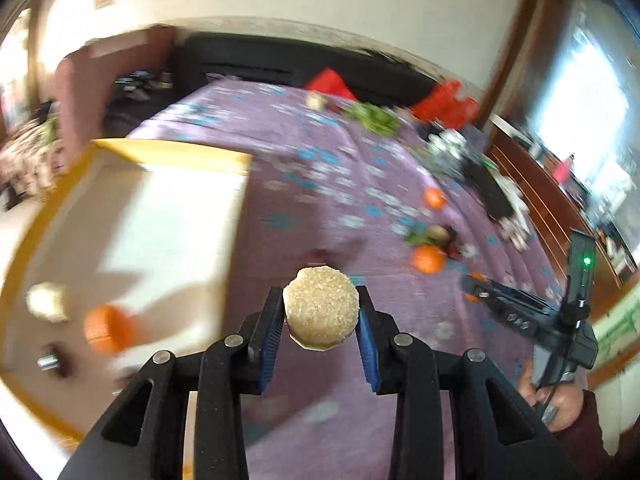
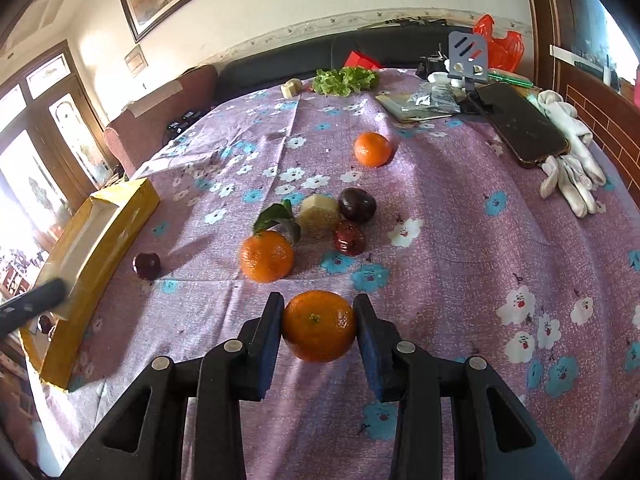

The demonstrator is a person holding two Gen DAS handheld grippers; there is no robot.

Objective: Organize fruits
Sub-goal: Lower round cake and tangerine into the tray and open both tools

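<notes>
My left gripper (image 1: 320, 312) is shut on a pale tan cut fruit piece (image 1: 321, 312), held above the purple flowered cloth beside the yellow-rimmed white box (image 1: 168, 152). The box holds an orange (image 1: 107, 329), a pale piece (image 1: 47, 302) and a dark fruit (image 1: 60, 360). My right gripper (image 2: 319, 326) is shut on an orange (image 2: 319, 326) low over the cloth. Ahead of it lie a leafy orange (image 2: 267, 256), a pale piece (image 2: 319, 212), a dark plum (image 2: 357, 205), a red date (image 2: 350, 238), another orange (image 2: 373, 149) and a dark fruit (image 2: 147, 265) next to the box (image 2: 100, 248).
A phone (image 2: 520, 128), white gloves (image 2: 572, 160), papers and a grey stand (image 2: 468, 58) lie at the table's far right. Lettuce (image 2: 345, 79) and a pale block (image 2: 291, 89) sit at the far edge before a dark sofa. The other gripper shows at the right of the left wrist view (image 1: 532, 312).
</notes>
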